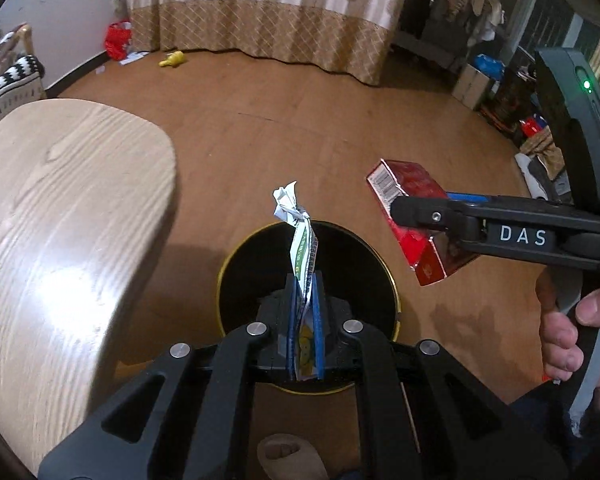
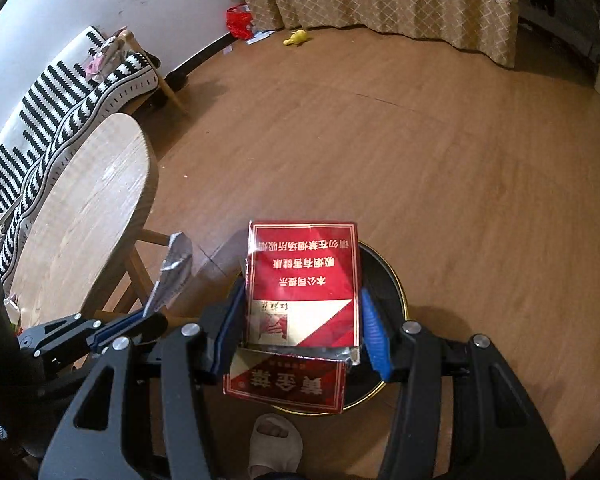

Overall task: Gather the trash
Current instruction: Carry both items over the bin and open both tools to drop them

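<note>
My left gripper [image 1: 303,280] is shut on a crumpled white and green wrapper [image 1: 296,220] and holds it right above a black bin with a gold rim [image 1: 236,264] on the floor. My right gripper [image 2: 304,312] is shut on a red cigarette box [image 2: 304,276] with its lid flap hanging open, also above the bin [image 2: 392,280]. In the left wrist view the right gripper [image 1: 412,210] holds the red box [image 1: 404,188] just right of the bin. In the right wrist view the left gripper [image 2: 140,320] and its wrapper [image 2: 172,272] are at the left.
A round light-wood table [image 1: 60,208] stands left of the bin; it also shows in the right wrist view [image 2: 84,216]. A striped sofa [image 2: 60,100] lies behind it. A red bag [image 1: 118,40] and a yellow toy [image 1: 172,59] lie by the curtain. Boxes [image 1: 472,80] sit at far right. My slippered foot [image 2: 274,440] is near the bin.
</note>
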Demonstrator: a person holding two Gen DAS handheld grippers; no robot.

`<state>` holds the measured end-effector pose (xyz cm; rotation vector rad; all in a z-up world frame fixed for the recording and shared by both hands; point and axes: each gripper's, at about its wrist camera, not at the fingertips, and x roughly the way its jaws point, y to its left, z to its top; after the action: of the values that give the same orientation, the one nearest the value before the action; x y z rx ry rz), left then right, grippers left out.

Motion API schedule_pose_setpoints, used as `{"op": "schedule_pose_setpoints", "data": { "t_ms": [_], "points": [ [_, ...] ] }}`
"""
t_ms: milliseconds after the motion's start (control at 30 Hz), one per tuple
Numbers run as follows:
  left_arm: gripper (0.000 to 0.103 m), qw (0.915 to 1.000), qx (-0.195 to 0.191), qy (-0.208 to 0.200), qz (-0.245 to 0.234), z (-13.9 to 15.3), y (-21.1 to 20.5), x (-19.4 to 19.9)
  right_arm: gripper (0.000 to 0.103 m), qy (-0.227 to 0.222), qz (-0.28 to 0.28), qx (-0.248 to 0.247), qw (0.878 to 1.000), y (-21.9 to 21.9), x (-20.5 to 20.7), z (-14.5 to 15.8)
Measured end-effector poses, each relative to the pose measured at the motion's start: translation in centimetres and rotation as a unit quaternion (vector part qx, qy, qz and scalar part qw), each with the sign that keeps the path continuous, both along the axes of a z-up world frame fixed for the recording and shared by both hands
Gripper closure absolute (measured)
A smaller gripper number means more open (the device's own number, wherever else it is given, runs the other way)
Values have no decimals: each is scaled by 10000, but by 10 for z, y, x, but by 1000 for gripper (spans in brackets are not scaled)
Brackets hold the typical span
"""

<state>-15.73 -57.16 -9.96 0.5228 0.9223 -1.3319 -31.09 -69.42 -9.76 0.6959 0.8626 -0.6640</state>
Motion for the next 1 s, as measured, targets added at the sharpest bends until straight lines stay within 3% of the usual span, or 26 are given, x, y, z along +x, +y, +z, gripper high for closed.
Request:
{"op": "schedule_pose_setpoints", "data": {
  "t_ms": [267,300,333,400,867,900,1000],
  "points": [
    [93,9999,102,-5,-68,-6,-7,-2,50,-37,-45,-18,10000,2,1,2],
    [81,9999,123,-16,-31,-6,-7,-1,50,-46,-47,-11,10000,1,1,3],
    [54,9999,122,-8,-3,-6,-7,0,50,-59,-47,-1,10000,0,0,3],
    [36,10000,-9,-55,82,-2,-4,2,50,-66,-60,-4,10000,0,-2,3],
    [27,9996,-216,-91,141,11,10,5,49,38,62,95,9999,1,4,-2],
    [26,9996,-231,-109,142,12,10,4,48,67,52,115,9999,0,5,-3],
    [25,9995,-241,-125,149,13,11,3,31,87,18,160,9998,0,6,-4]
  ]
}}
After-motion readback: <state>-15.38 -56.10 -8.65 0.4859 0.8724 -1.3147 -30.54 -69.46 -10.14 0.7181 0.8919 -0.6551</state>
